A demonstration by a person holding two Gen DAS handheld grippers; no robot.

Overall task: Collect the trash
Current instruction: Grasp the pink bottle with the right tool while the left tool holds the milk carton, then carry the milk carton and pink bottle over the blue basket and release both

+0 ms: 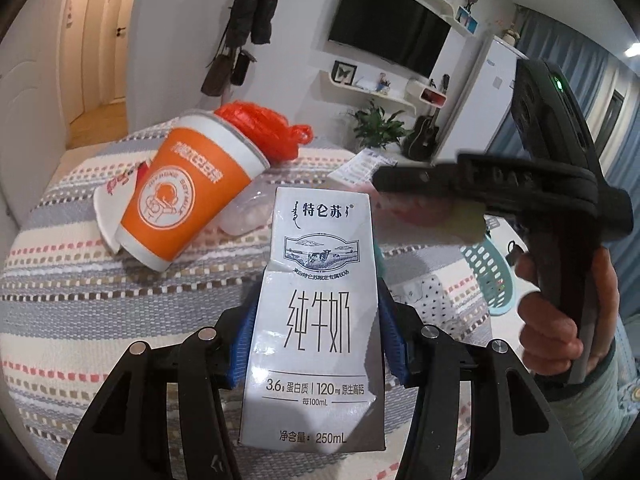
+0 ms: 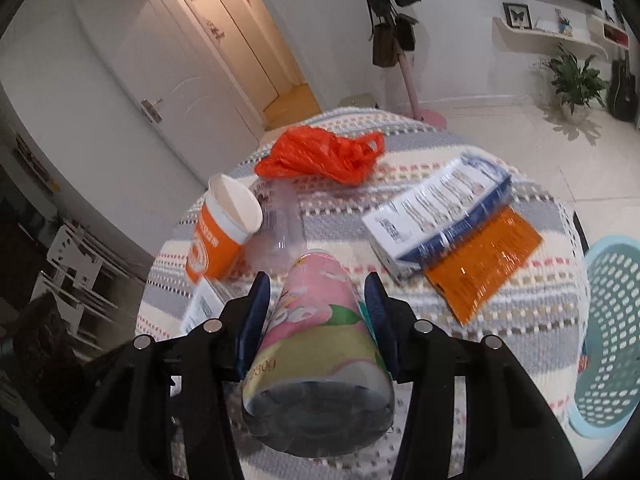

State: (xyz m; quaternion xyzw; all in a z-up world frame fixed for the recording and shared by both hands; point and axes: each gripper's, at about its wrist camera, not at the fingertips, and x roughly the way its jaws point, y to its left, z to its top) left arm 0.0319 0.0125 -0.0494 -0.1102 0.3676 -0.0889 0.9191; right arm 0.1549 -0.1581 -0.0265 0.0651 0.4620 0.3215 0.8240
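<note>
A white and grey milk carton (image 1: 320, 220) stands upright between the blue pads of my left gripper (image 1: 318, 300), which is shut on it above the striped tablecloth (image 1: 60, 300). My right gripper (image 2: 316, 284) is shut on a clear bottle with a pink and green label (image 2: 316, 340), its base toward the camera. In the left wrist view the right gripper (image 1: 384, 196) hangs at the right, held by a hand (image 1: 548, 320). On the table lie an orange paper cup (image 1: 188, 196) (image 2: 218, 232), a red plastic bag (image 1: 264, 128) (image 2: 320, 156) and a clear empty bottle (image 2: 280, 228).
A white and blue box (image 2: 436, 208) lies on an orange foil packet (image 2: 484, 260) at the table's right. A teal perforated basket (image 2: 612, 320) (image 1: 494, 276) stands beside the table's right edge. A small white box (image 2: 202, 308) lies near the orange cup.
</note>
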